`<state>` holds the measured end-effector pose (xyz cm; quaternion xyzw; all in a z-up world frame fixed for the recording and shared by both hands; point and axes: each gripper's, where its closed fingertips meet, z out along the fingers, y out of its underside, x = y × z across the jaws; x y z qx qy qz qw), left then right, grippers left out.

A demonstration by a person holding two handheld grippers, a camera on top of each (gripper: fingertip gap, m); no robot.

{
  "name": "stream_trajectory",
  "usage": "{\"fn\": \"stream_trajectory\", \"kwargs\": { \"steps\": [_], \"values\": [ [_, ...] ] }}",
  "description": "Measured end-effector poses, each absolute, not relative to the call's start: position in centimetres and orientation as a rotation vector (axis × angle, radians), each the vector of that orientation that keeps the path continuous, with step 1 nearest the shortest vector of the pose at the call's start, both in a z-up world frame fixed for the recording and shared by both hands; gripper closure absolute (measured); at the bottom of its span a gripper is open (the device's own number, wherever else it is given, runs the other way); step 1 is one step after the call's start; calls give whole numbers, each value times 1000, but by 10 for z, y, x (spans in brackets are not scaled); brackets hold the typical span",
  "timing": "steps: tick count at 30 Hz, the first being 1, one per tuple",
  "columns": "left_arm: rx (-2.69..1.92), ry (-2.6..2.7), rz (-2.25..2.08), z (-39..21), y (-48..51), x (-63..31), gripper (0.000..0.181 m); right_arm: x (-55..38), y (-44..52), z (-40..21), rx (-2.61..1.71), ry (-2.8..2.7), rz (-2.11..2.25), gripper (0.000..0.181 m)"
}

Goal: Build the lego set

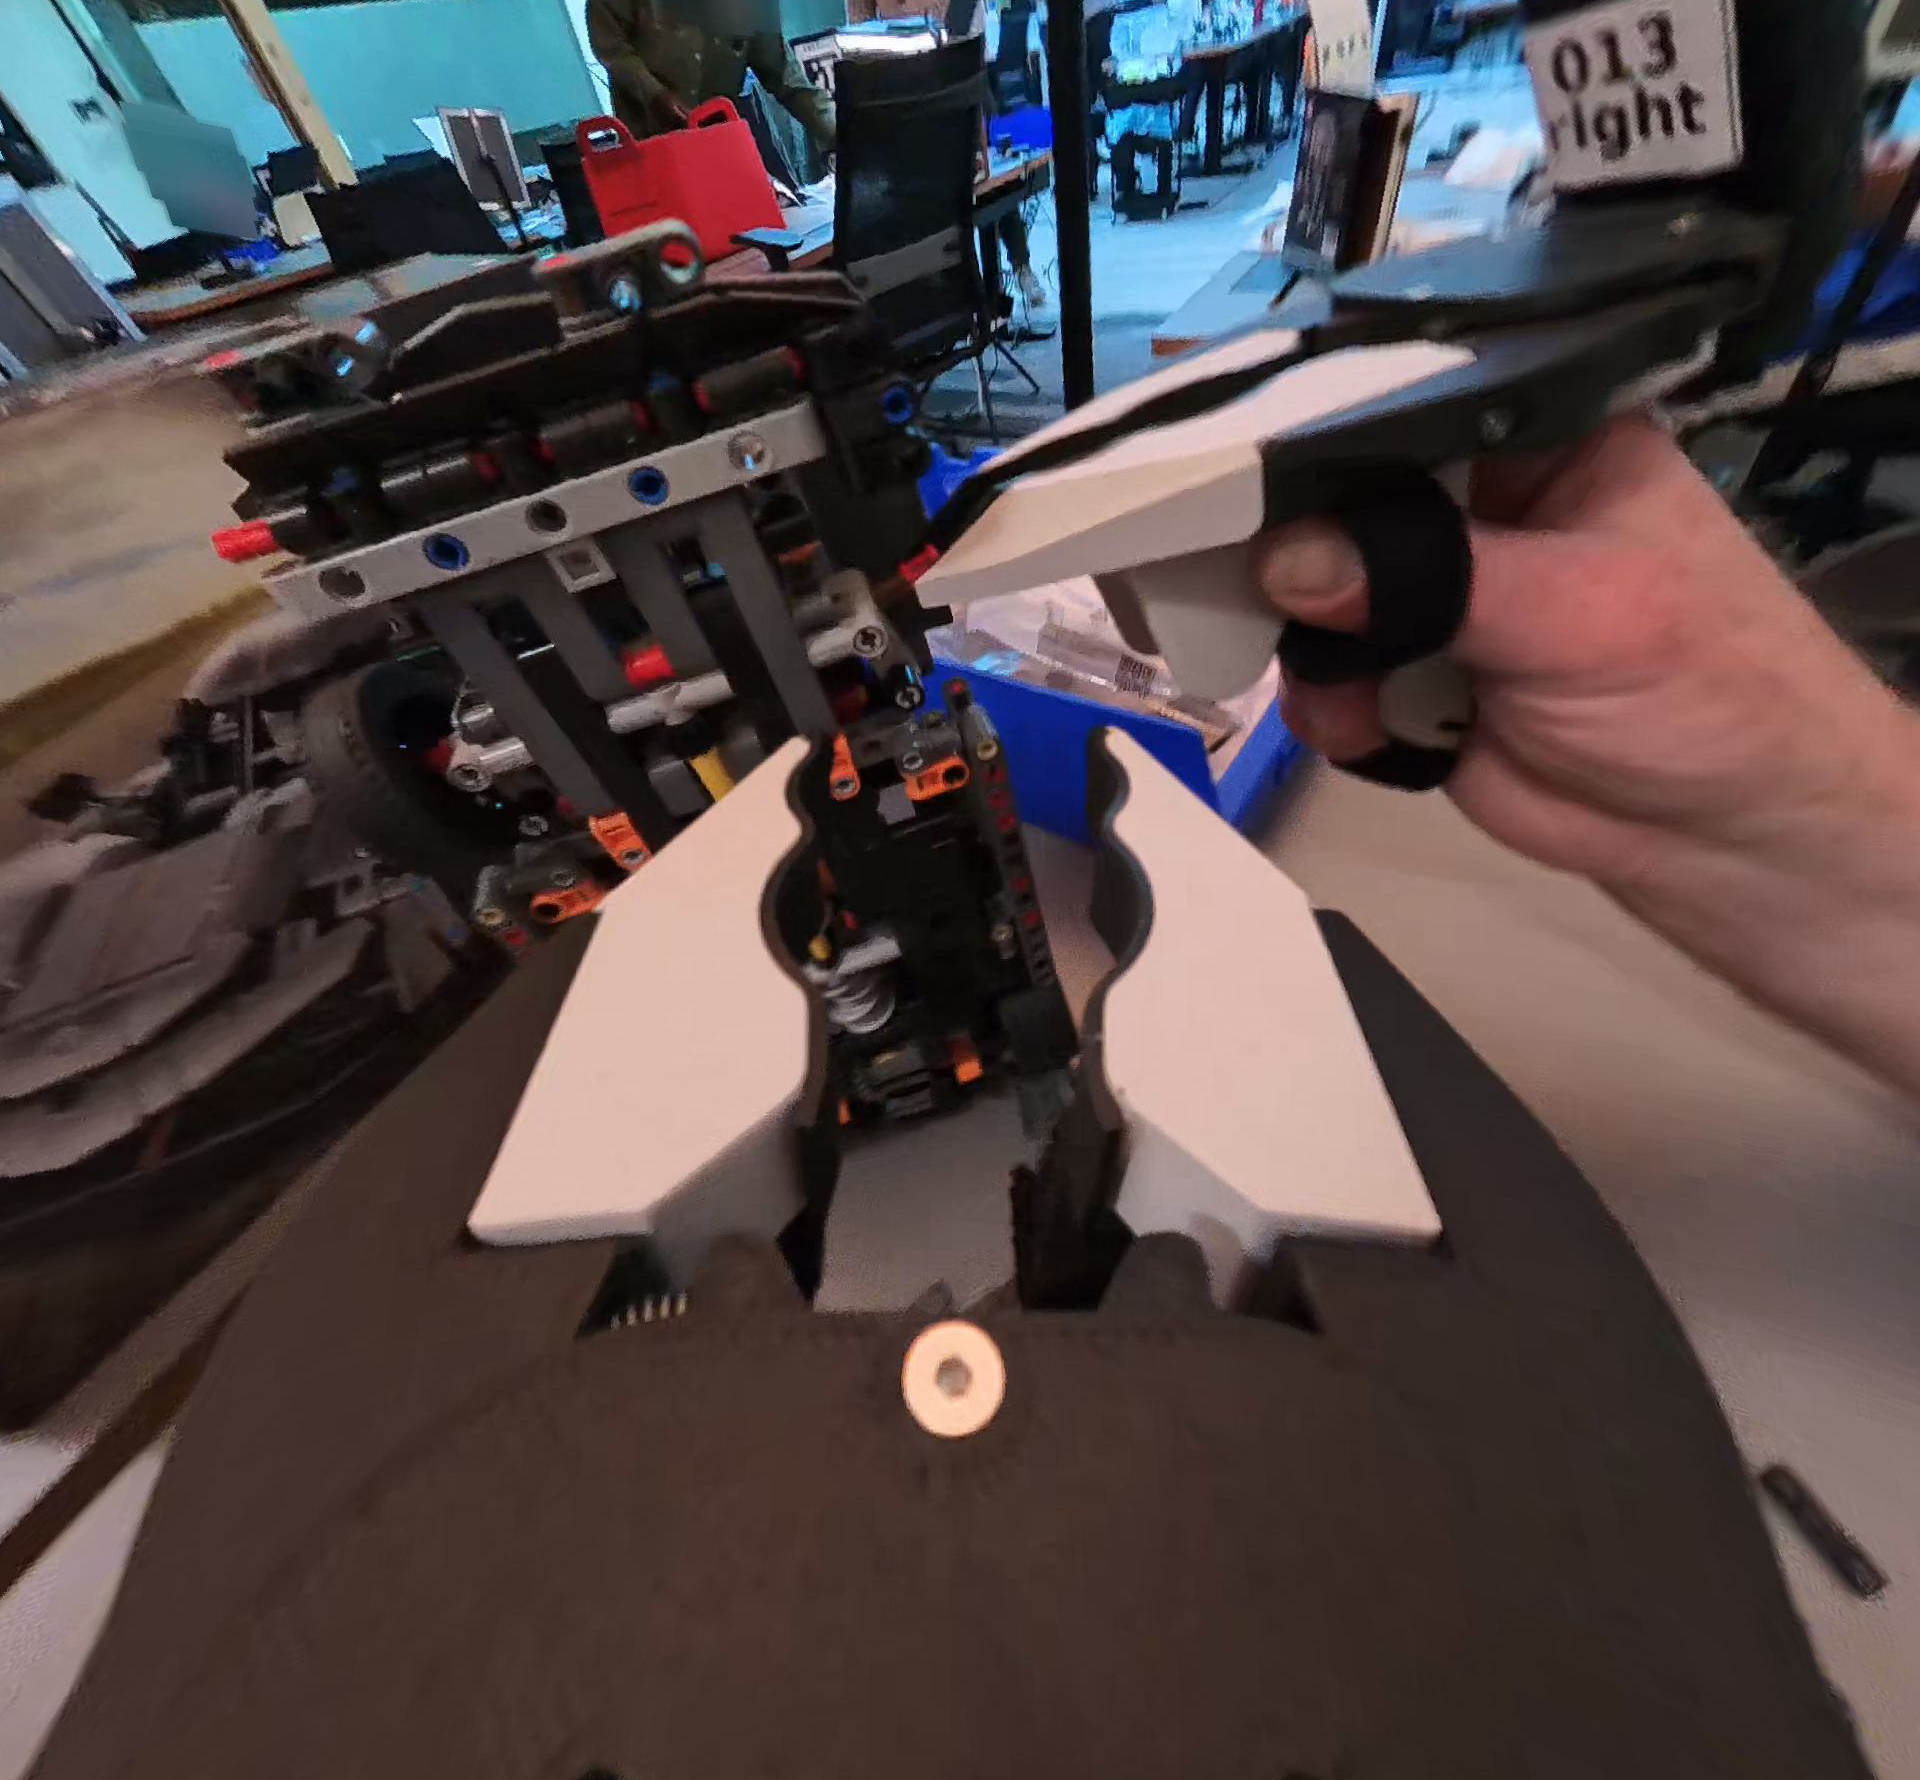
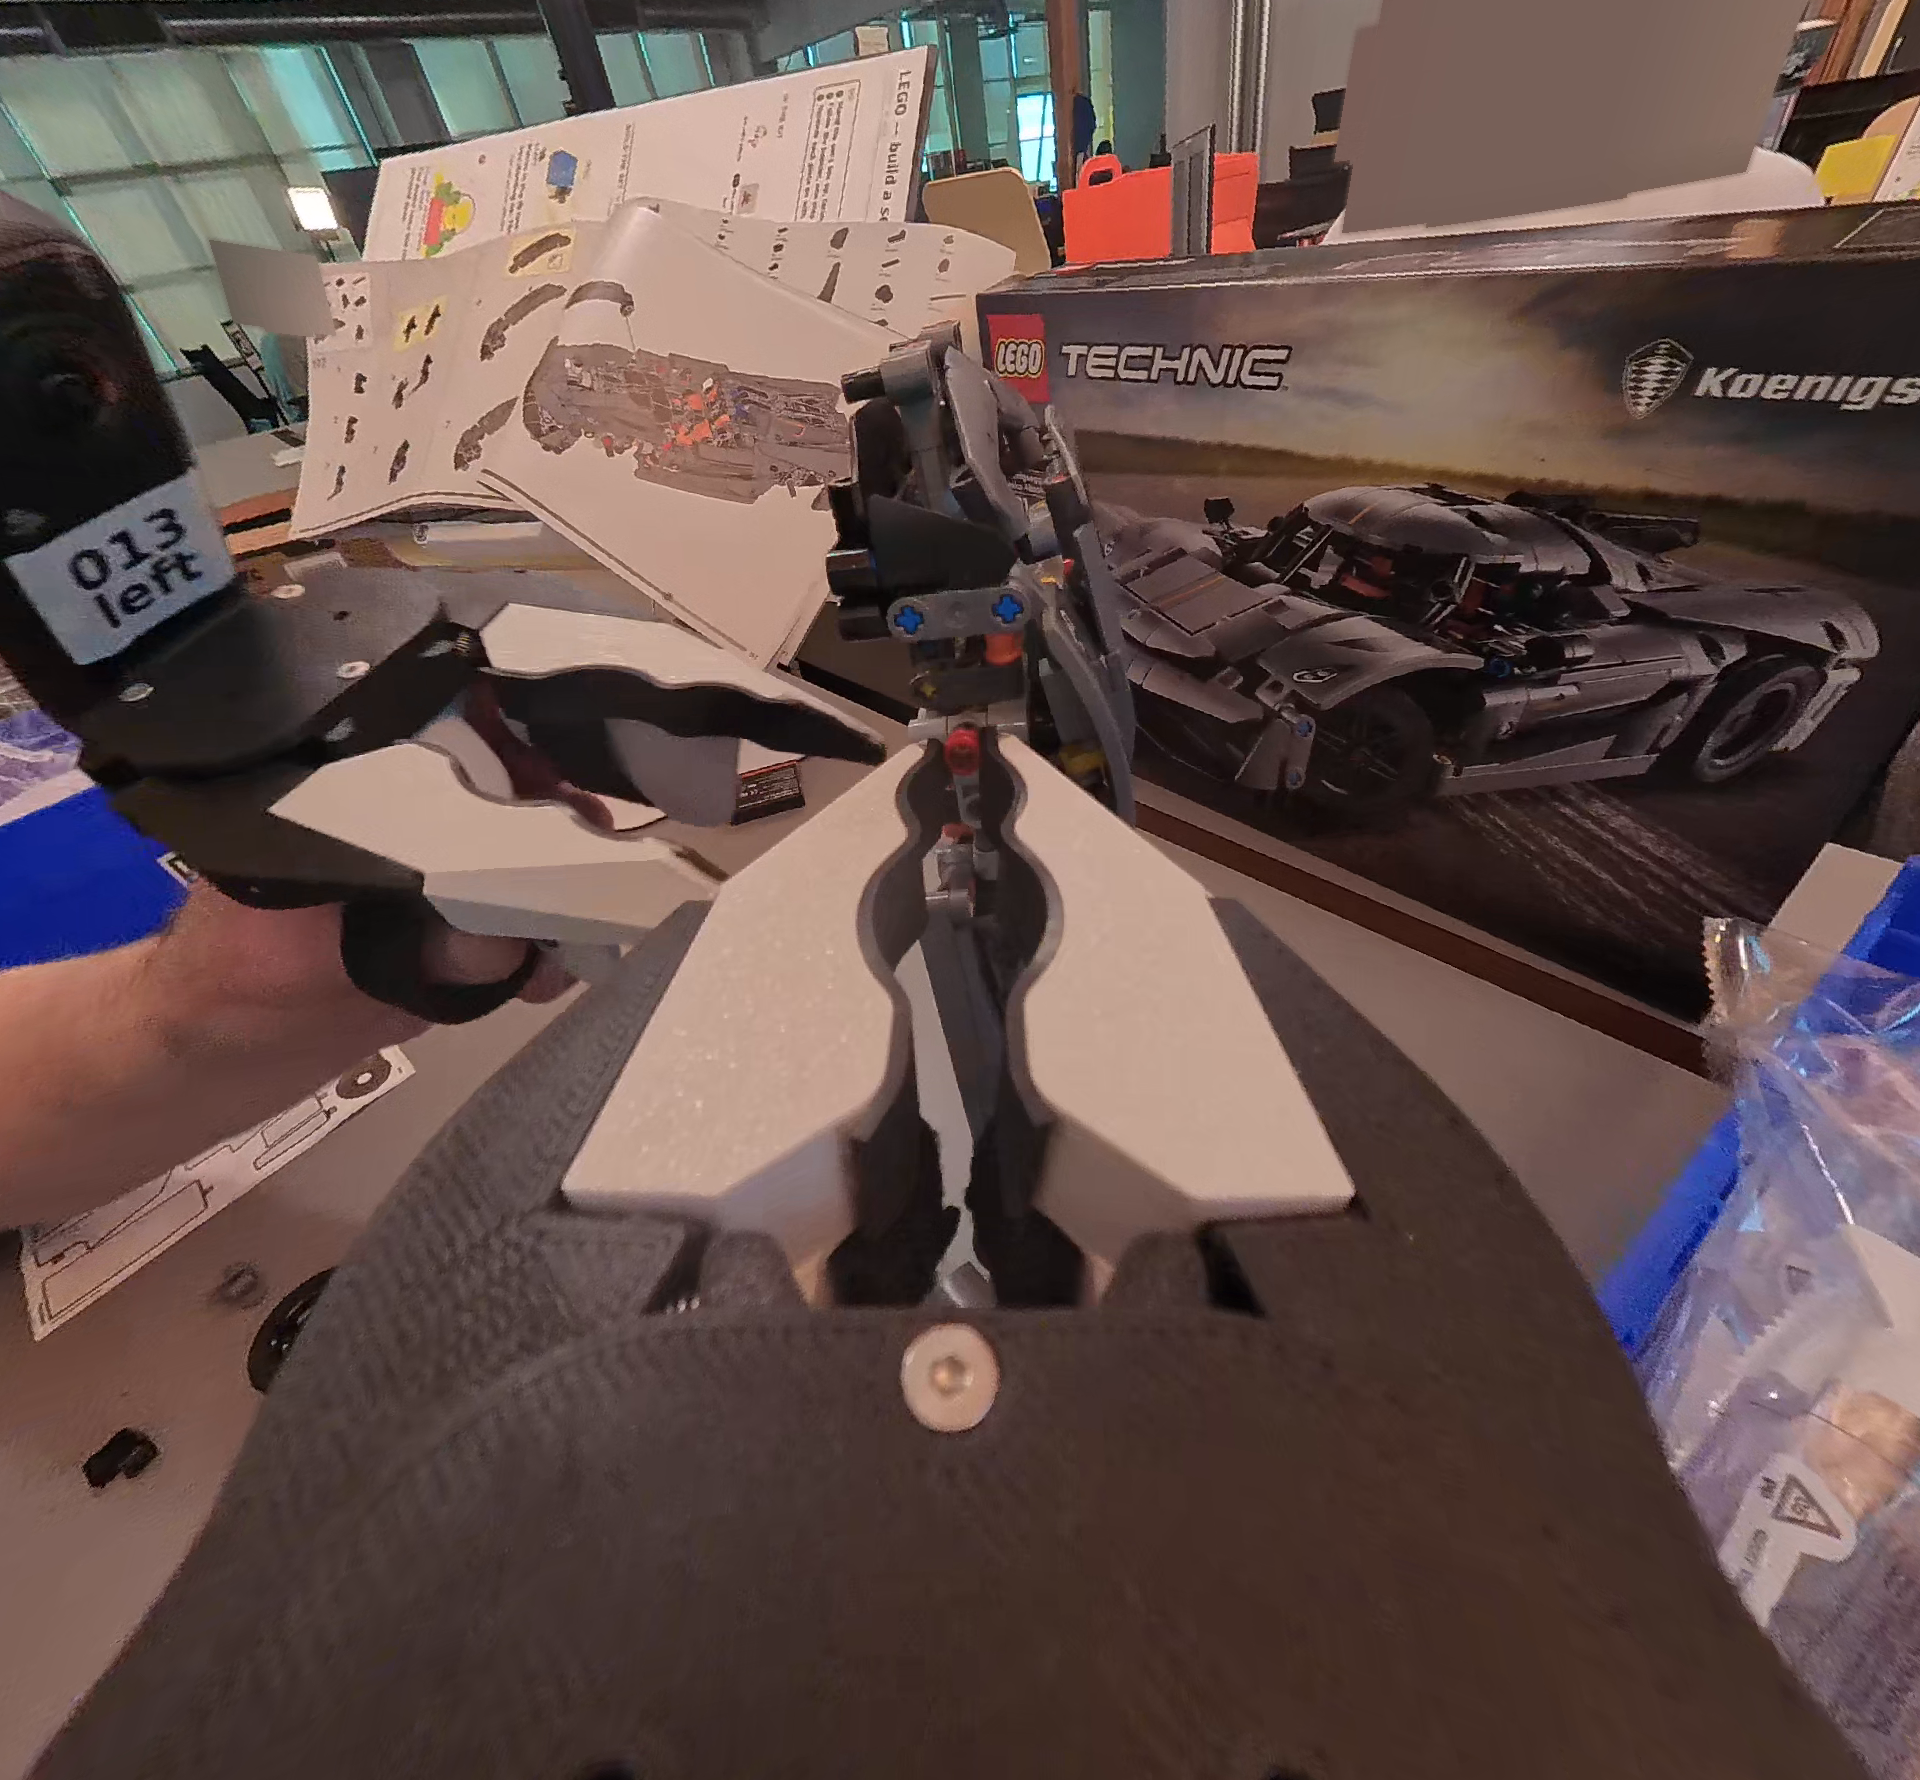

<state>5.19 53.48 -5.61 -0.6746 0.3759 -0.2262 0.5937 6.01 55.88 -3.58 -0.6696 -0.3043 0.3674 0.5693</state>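
Grey-and-black lego chassis [image 1: 914, 909] is clamped between the left gripper's [image 1: 951, 774] white fingers.
Its side is pinched by the right gripper [image 2: 961, 774], closed on a red-tipped axle [image 2: 963, 751]; the box [image 2: 1455, 567] is seen beyond.

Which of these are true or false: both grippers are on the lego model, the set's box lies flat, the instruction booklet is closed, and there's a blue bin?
1. Both grippers hold the lego model. True: the left gripper and the right gripper are each shut on part of it.
2. The set's box lies flat. False: it stands on its long edge.
3. The instruction booklet is closed. False: it is open.
4. A blue bin sits behind the model. True.
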Motion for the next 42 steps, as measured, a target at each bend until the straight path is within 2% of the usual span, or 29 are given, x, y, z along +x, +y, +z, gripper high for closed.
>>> {"fn": "stream_trajectory", "kwargs": {
  "steps": [3, 6, 12, 25, 29, 38, 42],
  "values": [
    [-1606, 787, -680, -57, 538, 56, 131, 56, 556, -36, -1567, -720, 856, 177],
    [-1568, 703, -825, -50, 532, 60, 136, 53, 555, -36, -1560, -720, 869, 177],
    [-1511, 542, -917, -45, 532, 61, 131, 47, 551, -35, -1548, -711, 909, 177],
    [-1363, 531, -817, -42, 539, 62, 125, 50, 555, -37, -1556, -622, 1010, 177],
    [-1331, 511, -926, -42, 543, 69, 126, 55, 559, -38, -1539, -566, 1107, 177],
    [-1234, 337, -1151, -32, 542, 81, 112, 67, 565, -37, -1523, -501, 1206, 177],
    [-1205, 370, -1000, -34, 544, 85, 107, 67, 566, -37, -1521, -486, 1233, 177]
  ]
}}
